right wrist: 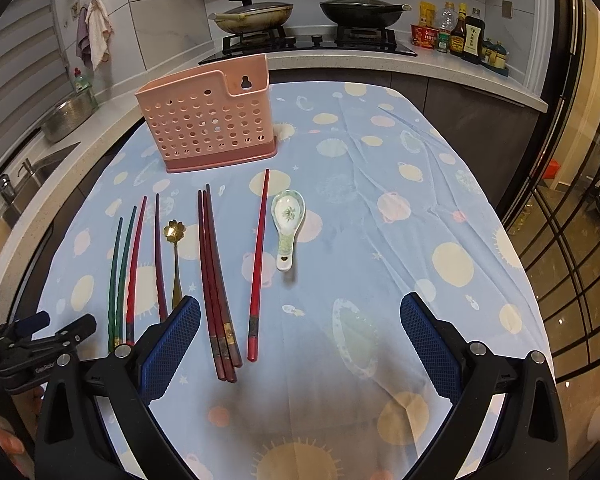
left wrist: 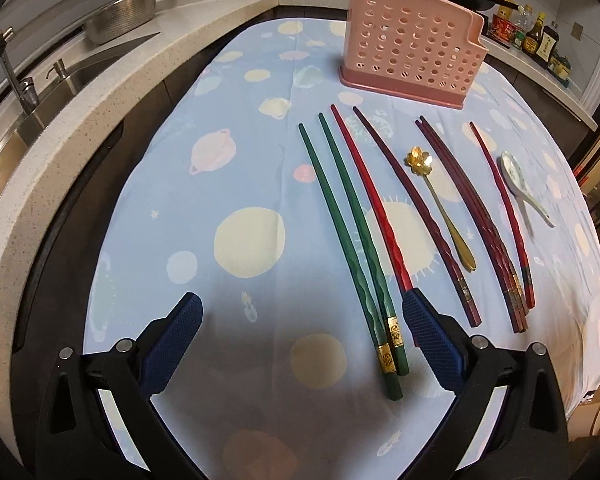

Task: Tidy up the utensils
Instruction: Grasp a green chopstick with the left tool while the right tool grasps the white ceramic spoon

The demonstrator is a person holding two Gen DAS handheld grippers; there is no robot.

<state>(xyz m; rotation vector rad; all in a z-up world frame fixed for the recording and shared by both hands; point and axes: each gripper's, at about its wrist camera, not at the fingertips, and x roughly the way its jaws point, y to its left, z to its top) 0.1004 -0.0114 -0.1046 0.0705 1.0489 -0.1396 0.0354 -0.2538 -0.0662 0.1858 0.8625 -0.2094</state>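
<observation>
A pink perforated utensil holder stands upright at the far side of the table. In front of it lie two green chopsticks, a red chopstick, several dark red chopsticks, a lone red chopstick, a gold flower spoon and a white ceramic spoon. My left gripper is open above the handle ends of the green chopsticks. My right gripper is open and empty above the cloth.
A blue planet-print cloth covers the table. A sink and a steel colander are on the counter to the left. A stove with pans and sauce bottles stand behind.
</observation>
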